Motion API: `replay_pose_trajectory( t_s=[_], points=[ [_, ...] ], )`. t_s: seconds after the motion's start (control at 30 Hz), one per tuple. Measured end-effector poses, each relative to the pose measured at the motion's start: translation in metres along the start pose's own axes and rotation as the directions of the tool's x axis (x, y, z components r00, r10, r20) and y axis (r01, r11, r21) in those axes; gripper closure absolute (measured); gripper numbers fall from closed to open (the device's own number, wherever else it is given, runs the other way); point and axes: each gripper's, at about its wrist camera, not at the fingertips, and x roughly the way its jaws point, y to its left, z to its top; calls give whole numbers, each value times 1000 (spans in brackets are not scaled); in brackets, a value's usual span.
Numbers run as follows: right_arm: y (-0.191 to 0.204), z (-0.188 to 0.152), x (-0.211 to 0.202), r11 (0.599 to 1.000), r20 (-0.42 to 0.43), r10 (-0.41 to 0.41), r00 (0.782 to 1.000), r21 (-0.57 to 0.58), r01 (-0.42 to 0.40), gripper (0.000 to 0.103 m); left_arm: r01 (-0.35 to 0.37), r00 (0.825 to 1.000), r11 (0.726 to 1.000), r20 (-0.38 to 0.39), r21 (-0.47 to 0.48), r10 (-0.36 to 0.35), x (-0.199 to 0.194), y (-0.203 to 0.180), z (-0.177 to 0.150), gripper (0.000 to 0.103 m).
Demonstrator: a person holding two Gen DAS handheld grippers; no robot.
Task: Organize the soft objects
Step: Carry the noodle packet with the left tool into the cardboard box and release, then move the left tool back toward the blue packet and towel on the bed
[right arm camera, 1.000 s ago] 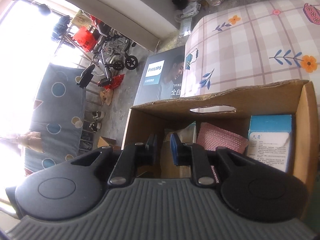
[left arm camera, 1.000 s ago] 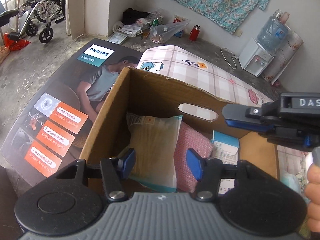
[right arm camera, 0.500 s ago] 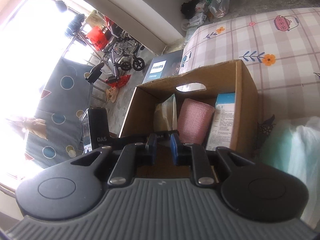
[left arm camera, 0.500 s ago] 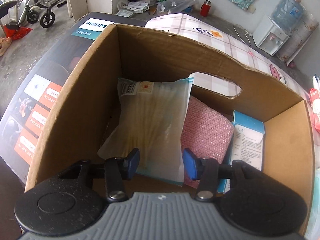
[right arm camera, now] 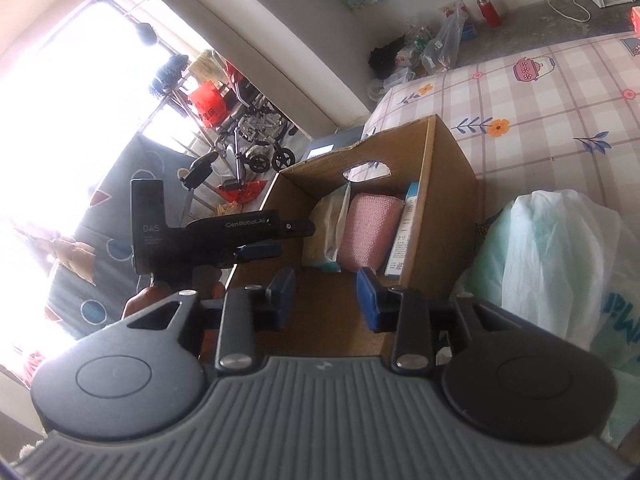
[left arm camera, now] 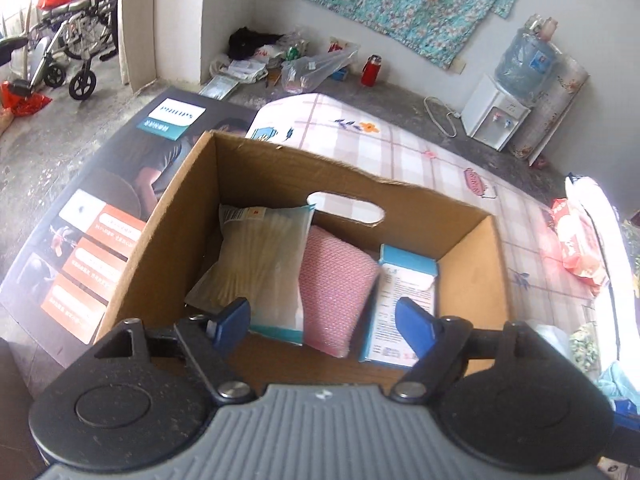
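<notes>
**Open carton on the bed, three things stood inside, both claws empty**

The bed [left arm camera: 400, 152], under a pink checked sheet with flower and teapot prints, runs off the right edge of both views, so its full extent is hidden. At its left end stands the cardboard box [left arm camera: 168, 216] with a hand-hole cut in its far wall; its near wall is hidden behind the gripper body in the left wrist view. Inside, left to right, stand a clear packet of pale sticks [left arm camera: 260, 264], a pink knitted roll [left arm camera: 332, 292] and a blue-and-white carton [left arm camera: 404, 300] (its small print is unreadable). The bottom of each is cut off by the claw. To the right of the box on the bed lies a white and pale green plastic bag [right arm camera: 560, 264], its contents not discernible, partly behind the right gripper.

The left claw [left arm camera: 324, 320] hangs over the box's near side, jaws wide and opening, nothing between them. The right claw [right arm camera: 324, 294] sits nearer than the box, jaws partly apart and opening, empty.
</notes>
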Motion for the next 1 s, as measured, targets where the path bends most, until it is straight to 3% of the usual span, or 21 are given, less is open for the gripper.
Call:
replay_pose_trajectory(
  t_s=[0.13,0.27,0.5,0.67,0.73,0.83,0.9,1.0],
  points=[
    [-2,-19,-32,1000,79,-6,997,-28,9,58,58,994,994,86,92,-66,-46,-37,-19,14],
    [-16,-33,-71,999,133,-27,991,-26,31,57,136,983,968,96,211,-159,-64,-85,-37,14],
    [-69,-29,-157,979,213,-205,955,46,200,56,260,960,884,-10,387,-278,-38,-189,-52,14],
    [-133,-13,-213,937,193,-318,928,210,277,56,360,933,813,-170,459,-317,11,-266,-63,16],
    [-166,-5,-224,906,143,-357,923,291,306,56,400,915,789,-256,466,-312,35,-295,-71,17],
    [-203,4,-228,861,72,-397,915,375,344,56,446,882,783,-359,433,-304,71,-323,-79,17],
    [-227,8,-222,833,11,-394,919,427,352,56,491,842,787,-437,374,-317,94,-336,-82,17],
    [-250,11,-212,793,-76,-393,917,477,379,56,521,783,814,-522,257,-337,126,-347,-85,17]
  ],
)
